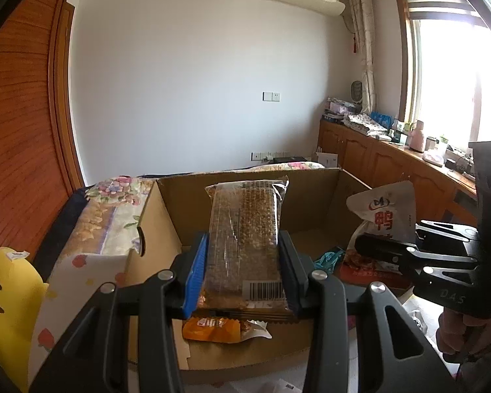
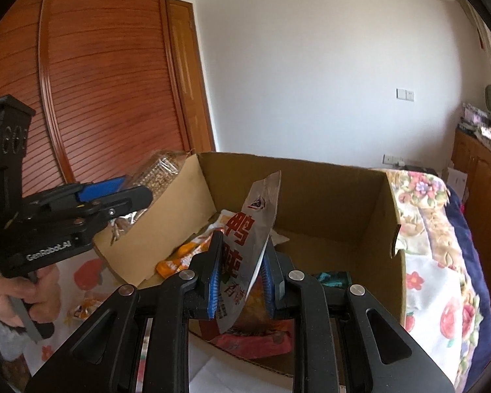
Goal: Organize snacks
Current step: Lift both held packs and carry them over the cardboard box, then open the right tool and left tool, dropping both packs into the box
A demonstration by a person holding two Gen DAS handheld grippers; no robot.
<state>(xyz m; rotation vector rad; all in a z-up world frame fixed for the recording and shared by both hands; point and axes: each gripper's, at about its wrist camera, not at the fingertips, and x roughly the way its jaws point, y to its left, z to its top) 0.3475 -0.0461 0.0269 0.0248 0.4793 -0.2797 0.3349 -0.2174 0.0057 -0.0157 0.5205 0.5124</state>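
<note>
My left gripper [image 1: 244,262] is shut on a clear pack of brown grain snack bars [image 1: 245,229] and holds it over the open cardboard box [image 1: 307,190]. My right gripper [image 2: 240,271] is shut on a white and silver pouch with red Chinese characters [image 2: 245,242], held upright over the box's near edge [image 2: 343,196]. The pouch also shows at the right of the left wrist view [image 1: 386,213]. An orange packet [image 1: 216,327] and a teal wrapper [image 1: 327,258] lie on the box floor. The left gripper and its bar pack appear at the left of the right wrist view [image 2: 121,196].
The box rests on a floral bedspread [image 1: 111,216]. A yellow plush toy [image 1: 6,298] lies at the left. A wooden wardrobe [image 2: 98,82] stands behind. Wooden cabinets with clutter [image 1: 392,150] run under the window at the right. A small packet [image 2: 85,304] lies on the bedspread.
</note>
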